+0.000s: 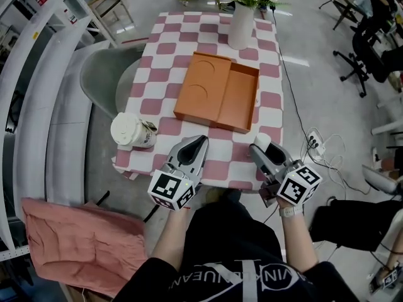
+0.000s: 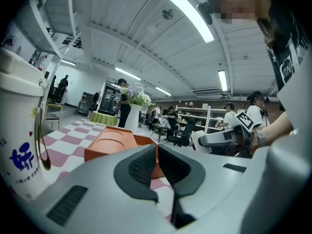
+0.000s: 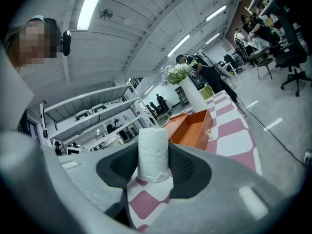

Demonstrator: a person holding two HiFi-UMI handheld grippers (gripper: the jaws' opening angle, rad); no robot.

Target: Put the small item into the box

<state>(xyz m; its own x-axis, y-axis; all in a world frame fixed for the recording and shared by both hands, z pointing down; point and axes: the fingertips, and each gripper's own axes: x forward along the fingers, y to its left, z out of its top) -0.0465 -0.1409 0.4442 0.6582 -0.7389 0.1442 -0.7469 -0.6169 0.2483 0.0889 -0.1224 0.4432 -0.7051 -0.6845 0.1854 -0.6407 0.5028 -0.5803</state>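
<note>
The right gripper (image 1: pixel 259 147) sits at the near edge of the checked surface (image 1: pixel 167 27) in the head view, with a small white roll (image 1: pixel 263 139) standing between its fingertips. The orange box (image 1: pixel 217 92) lies open further in on the surface, well apart from the roll. Its left half shows two round recesses and its right half is an empty compartment. The left gripper (image 1: pixel 200 142) rests beside the right one, pointing toward the box, with a lidded paper cup (image 1: pixel 129 131) off to its left and a white vase (image 1: pixel 241 24) of flowers at the far end. In the left gripper view the dark pads (image 2: pixel 141 167) meet with nothing between them, so this gripper is closed and empty; the box lies ahead of it. In the right gripper view the jaws press on either side of the white roll, which stands upright between them, its base seemingly just above the checked cloth, though whether it is lifted clear I cannot tell. The box's open compartment lies ahead and to the right. So the pick-up looks done, or nearly so; what remains is the carry over the box's near wall and the release inside.
</note>
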